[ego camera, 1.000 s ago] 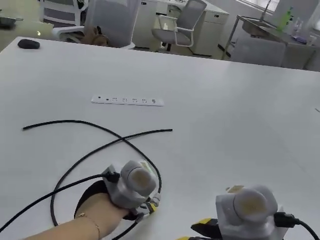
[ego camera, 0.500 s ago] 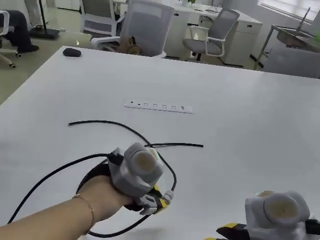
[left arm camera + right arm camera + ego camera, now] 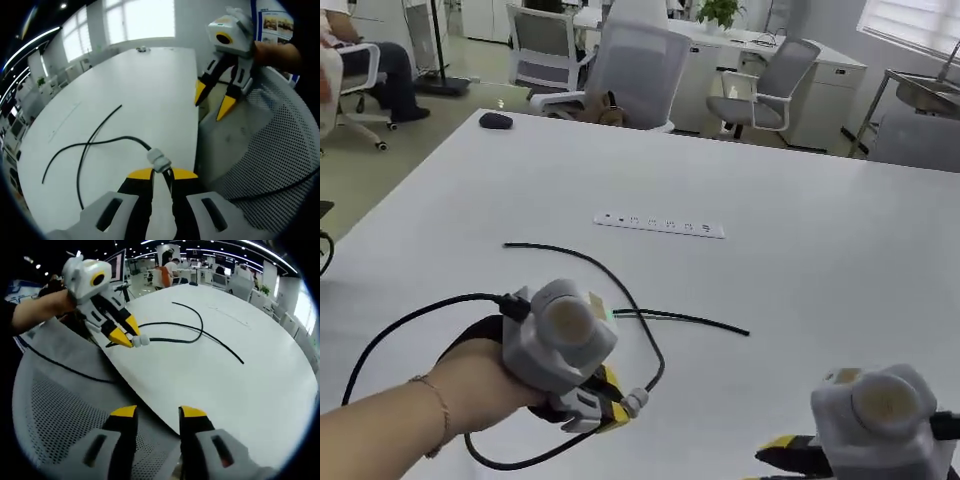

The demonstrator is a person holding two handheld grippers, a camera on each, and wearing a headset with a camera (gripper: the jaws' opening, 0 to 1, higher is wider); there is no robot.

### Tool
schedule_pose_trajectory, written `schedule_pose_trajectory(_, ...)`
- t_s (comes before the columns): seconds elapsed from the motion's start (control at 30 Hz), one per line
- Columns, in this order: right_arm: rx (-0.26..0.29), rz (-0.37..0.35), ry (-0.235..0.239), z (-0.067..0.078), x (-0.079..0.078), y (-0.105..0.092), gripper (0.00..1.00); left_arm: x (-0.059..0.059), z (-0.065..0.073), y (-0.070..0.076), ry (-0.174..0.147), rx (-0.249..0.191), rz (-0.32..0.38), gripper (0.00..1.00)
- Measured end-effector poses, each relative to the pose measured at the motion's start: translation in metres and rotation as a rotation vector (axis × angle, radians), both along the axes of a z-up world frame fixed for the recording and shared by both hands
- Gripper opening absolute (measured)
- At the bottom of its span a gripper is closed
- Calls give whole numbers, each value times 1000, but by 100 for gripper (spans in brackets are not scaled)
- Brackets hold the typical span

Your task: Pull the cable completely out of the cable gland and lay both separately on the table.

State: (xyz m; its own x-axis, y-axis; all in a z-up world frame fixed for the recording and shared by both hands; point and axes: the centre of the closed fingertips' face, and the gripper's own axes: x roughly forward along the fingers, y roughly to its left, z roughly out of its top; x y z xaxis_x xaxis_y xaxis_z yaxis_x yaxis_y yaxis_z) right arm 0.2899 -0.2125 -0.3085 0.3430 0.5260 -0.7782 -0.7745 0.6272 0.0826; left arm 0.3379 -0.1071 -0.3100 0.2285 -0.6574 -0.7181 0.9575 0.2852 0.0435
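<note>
A small white cable gland point(image 3: 636, 402) sits on a long black cable point(image 3: 620, 290) that crosses itself on the white table point(image 3: 800, 260). My left gripper point(image 3: 617, 408) is shut on the gland, which it holds just above the table's near edge. In the left gripper view the gland point(image 3: 159, 160) pokes out past the yellow tips of the left gripper point(image 3: 160, 174), and the cable point(image 3: 100, 142) trails away to the left. My right gripper point(image 3: 157, 413) stands open, holds nothing, and is apart from the gland point(image 3: 141, 341). In the head view the right gripper point(image 3: 782, 458) sits low at the right.
A white power strip point(image 3: 660, 225) lies mid-table and a dark mouse point(image 3: 496, 121) at the far left corner. Office chairs point(image 3: 635, 70) stand behind the table. A grey mesh chair back point(image 3: 55, 405) is just below the grippers at the near edge.
The head camera has turned, so the whole scene shifted right. My left gripper, shut on the gland, has drawn the cable loop nearer to me. The right gripper stays low at the right.
</note>
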Motion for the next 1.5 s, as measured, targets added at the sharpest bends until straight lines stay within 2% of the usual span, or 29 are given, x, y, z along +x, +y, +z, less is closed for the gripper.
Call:
schedule_pose_trajectory(0.1,5,111,-43,15,6,16,31,-2,1,7,-11,2,-10,14)
schedule_pose_trajectory(0.17,16,166,-52,20,9,27,30,-5,3,10,-13,0,-18,14)
schedule_pose_trajectory(0.23,14,277,-83,26,13,44,29,-8,6,12,-15,-6,-30,14)
schedule_pose_trajectory(0.3,-39,396,-94,24,19,58,28,-13,7,14,-19,-2,-57,14)
schedule_pose_trajectory(0.33,-83,474,-115,21,23,65,29,-15,7,16,-20,6,-67,14)
schedule_pose_trajectory(0.4,-124,535,-136,20,32,76,31,-21,7,19,-26,23,-96,14)
schedule_pose_trajectory(0.43,-122,581,-141,19,36,87,32,-24,7,20,-26,28,-113,14)
schedule_pose_trajectory(0.47,-120,595,-141,19,37,91,33,-26,8,20,-24,31,-125,14)
schedule_pose_trajectory(0.53,-107,696,-159,18,39,108,33,-31,8,21,-21,36,-145,14)
schedule_pose_trajectory(0.6,-103,778,-128,13,33,119,32,-35,8,23,-17,42,-164,14)
schedule_pose_trajectory(0.67,-93,847,-71,7,24,127,34,-41,8,23,-14,46,-194,14)
schedule_pose_trajectory(0.73,-112,911,-34,0,16,130,32,-47,7,25,-16,59,-232,14)
schedule_pose_trajectory(0.83,-104,972,34,-6,1,132,32,-55,6,26,-20,85,-283,14)
schedule_pose_trajectory(0.9,-87,984,48,-6,-4,134,28,-59,5,25,-21,95,-316,14)
schedule_pose_trajectory(0.97,-59,994,69,-5,-10,136,20,-61,6,22,-16,85,-325,14)
schedule_pose_trajectory(1.0,-45,1010,115,-5,-19,133,15,-61,6,21,-14,83,-330,14)
schedule_pose_trajectory(1.07,-59,980,89,-8,-13,130,13,-59,5,21,-15,83,-333,14)
schedule_pose_trajectory(1.13,-37,951,92,-8,-14,129,13,-58,3,19,-18,84,-344,14)
schedule_pose_trajectory(1.17,-40,939,70,-8,-11,128,13,-55,2,17,-21,82,-332,14)
schedule_pose_trajectory(1.2,-42,902,33,-9,-3,128,13,-49,1,17,-44,93,-305,14)
schedule_pose_trajectory(1.23,-59,843,24,-12,4,125,12,-39,-1,21,-100,141,-290,14)
schedule_pose_trajectory(1.27,-42,775,18,-12,10,126,12,-34,-1,18,-107,123,-247,15)
schedule_pose_trajectory(1.3,-4,688,55,-11,11,126,12,-28,-1,17,-122,122,-202,21)
schedule_pose_trajectory(1.33,19,651,61,-11,13,126,12,-27,-1,16,-138,137,-209,32)
schedule_pose_trajectory(1.37,30,624,43,-11,16,126,12,-26,0,14,-160,143,-213,40)
schedule_pose_trajectory(1.4,31,581,78,-13,14,124,12,-22,1,11,-199,146,-207,46)
schedule_pose_trajectory(1.43,46,572,97,-14,12,124,12,-23,1,9,-208,144,-210,47)
schedule_pose_trajectory(1.47,61,563,120,-15,9,124,12,-26,1,6,-219,145,-232,43)
schedule_pose_trajectory(1.5,61,559,125,-16,8,123,12,-27,2,3,-237,145,-254,35)
